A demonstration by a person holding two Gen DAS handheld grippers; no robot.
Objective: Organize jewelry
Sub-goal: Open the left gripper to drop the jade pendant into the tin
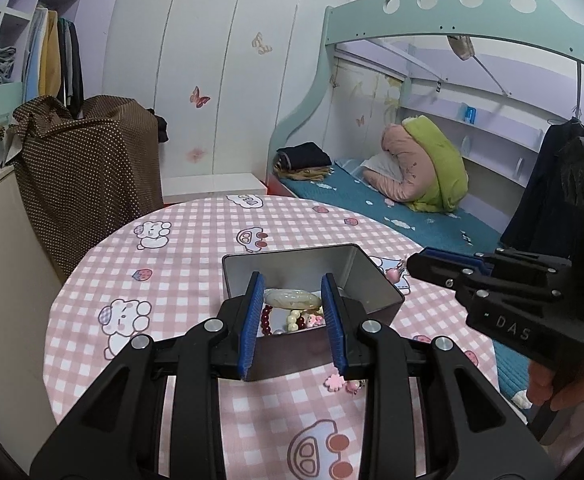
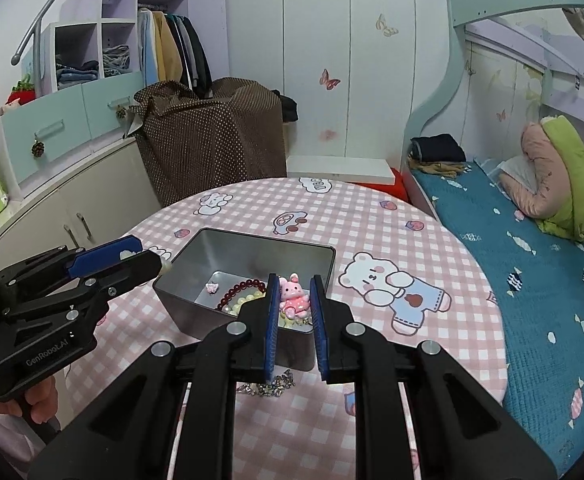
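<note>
An open silver tin [image 1: 365,280] [image 2: 252,252] stands on the pink checked table. It holds a dark red bead bracelet [image 2: 242,286], a cream bead bracelet [image 1: 293,318] and a small pink flower charm [image 2: 211,287]. My left gripper [image 1: 293,286] is shut on a pale oval jade-like piece [image 1: 292,298] over the tin. My right gripper [image 2: 295,294] is shut on a pink bunny charm [image 2: 293,298] over the tin's near right corner. A silver chain [image 2: 268,386] lies on the table in front of the tin. A pink flower charm [image 1: 335,382] lies by the tin.
The round table [image 2: 431,240] has its edge close on the right, with a blue bed [image 2: 531,272] beyond. A brown dotted cloth-covered object [image 2: 212,136] and cabinets [image 2: 72,208] stand behind on the left. A small pink item [image 1: 393,274] lies right of the tin.
</note>
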